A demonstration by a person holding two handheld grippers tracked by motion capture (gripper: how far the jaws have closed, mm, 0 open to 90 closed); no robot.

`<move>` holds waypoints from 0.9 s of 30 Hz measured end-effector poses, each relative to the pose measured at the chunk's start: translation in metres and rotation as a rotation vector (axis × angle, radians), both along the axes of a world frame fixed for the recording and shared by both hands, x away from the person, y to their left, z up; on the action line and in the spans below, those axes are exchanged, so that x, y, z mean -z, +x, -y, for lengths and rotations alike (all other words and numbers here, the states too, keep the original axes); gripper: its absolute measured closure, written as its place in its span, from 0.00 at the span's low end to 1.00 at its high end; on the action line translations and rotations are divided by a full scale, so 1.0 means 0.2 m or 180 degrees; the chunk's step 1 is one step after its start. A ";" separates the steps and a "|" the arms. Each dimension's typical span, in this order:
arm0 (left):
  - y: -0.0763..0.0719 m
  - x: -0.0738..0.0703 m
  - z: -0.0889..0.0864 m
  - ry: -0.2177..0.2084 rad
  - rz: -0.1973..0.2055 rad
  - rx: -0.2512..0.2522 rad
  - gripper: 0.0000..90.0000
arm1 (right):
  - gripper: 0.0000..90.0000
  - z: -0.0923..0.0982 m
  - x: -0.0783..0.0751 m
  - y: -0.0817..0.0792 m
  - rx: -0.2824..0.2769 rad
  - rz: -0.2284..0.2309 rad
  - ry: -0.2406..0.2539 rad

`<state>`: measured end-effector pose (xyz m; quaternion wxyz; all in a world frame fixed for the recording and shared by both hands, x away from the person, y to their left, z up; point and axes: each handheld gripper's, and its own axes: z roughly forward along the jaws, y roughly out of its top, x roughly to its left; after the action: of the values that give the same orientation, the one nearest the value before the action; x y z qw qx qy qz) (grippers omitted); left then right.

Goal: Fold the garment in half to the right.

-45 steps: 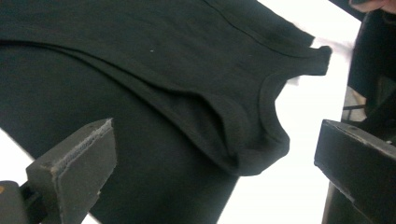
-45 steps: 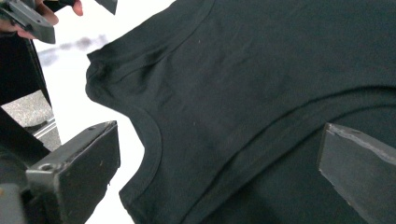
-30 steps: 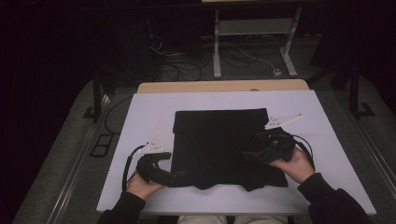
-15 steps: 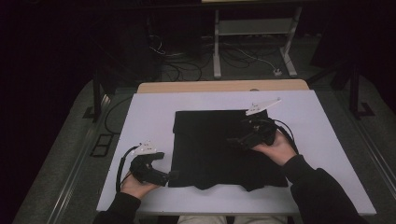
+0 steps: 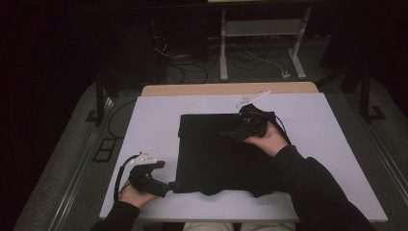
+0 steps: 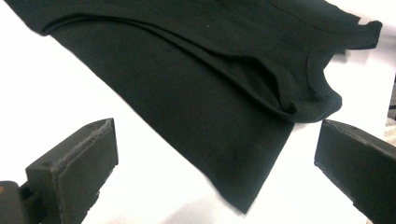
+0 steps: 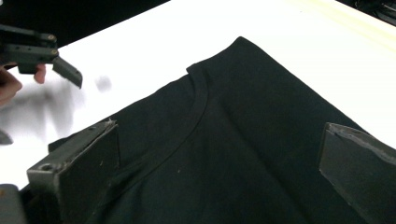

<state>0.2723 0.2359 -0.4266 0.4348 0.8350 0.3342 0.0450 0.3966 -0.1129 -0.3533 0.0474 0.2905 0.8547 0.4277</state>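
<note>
A black T-shirt [image 5: 216,159] lies folded flat on the white table [image 5: 149,120]. In the high view my right gripper [image 5: 230,134] hovers over the shirt's far middle, jaws pointing left. The right gripper view has those jaws wide open over the shirt [image 7: 243,140], with the curved neckline [image 7: 198,109] between them. My left gripper [image 5: 170,185] sits low at the shirt's near left corner, open. Its own view shows the shirt [image 6: 196,84] lying ahead, a corner [image 6: 243,203] between the spread jaws, and nothing gripped.
A wooden strip [image 5: 202,89] borders the table's far edge. Beyond it, cables [image 5: 250,57] and a metal stand [image 5: 260,29] are on the dark floor. Bare white table lies left and right of the shirt. The left gripper [image 7: 42,51] appears far off in the right gripper view.
My right gripper has travelled from the shirt's near right edge away and leftward to above its far middle. The left gripper has slid slightly nearer, staying by the near left corner.
</note>
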 end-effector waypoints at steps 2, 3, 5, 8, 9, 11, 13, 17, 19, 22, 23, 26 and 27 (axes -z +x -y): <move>0.00 0.01 0.00 0.0008 0.0002 0.0008 0.00 | 0.00 -0.02 0.00 0.02 -0.0003 -0.0010 -0.0018; 0.00 0.01 0.00 0.0022 0.0008 0.0026 0.00 | 0.00 -0.03 0.00 0.04 0.0005 -0.0021 -0.0024; -0.01 0.01 0.00 0.0018 0.0008 0.0025 0.00 | 0.00 -0.04 0.01 0.06 0.0008 -0.0018 -0.0019; -0.01 0.02 0.00 0.0033 0.0003 0.0061 0.00 | 0.00 -0.07 0.01 0.11 0.0013 -0.0002 -0.0036; -0.01 0.03 0.00 0.0047 0.0004 0.0074 0.00 | 0.00 -0.09 0.01 0.12 0.0031 -0.0010 -0.0028; -0.01 0.03 0.00 0.0059 0.0001 0.0098 0.00 | 0.00 -0.11 0.01 0.14 0.0043 -0.0028 -0.0014; -0.01 0.04 0.00 0.0066 -0.0009 0.0129 0.00 | 0.00 -0.14 0.01 0.17 0.0042 -0.0029 -0.0018; -0.02 0.04 0.01 0.0067 -0.0003 0.0171 0.00 | 0.00 -0.20 0.02 0.20 0.0008 0.0004 -0.0033; -0.02 0.05 0.01 0.0077 -0.0018 0.0188 0.00 | 0.00 -0.23 0.02 0.23 0.0002 -0.0003 -0.0059; -0.02 0.05 0.02 0.0107 -0.0041 0.0242 0.00 | 0.00 -0.27 0.02 0.26 -0.0005 -0.0016 -0.0079; -0.02 0.06 0.02 0.0104 -0.0047 0.0267 0.00 | 0.00 -0.29 0.02 0.27 -0.0009 -0.0021 -0.0081; -0.02 0.06 0.03 0.0089 -0.0069 0.0295 0.00 | 0.00 -0.33 0.02 0.30 -0.0003 -0.0001 -0.0071; -0.03 0.07 0.03 0.0092 -0.0071 0.0298 0.00 | 0.00 -0.34 0.02 0.31 -0.0005 0.0001 -0.0080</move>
<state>0.2673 0.2301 -0.4397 0.4205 0.8564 0.2990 0.0200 0.4586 -0.0443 -0.3575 0.0508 0.2891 0.8602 0.4170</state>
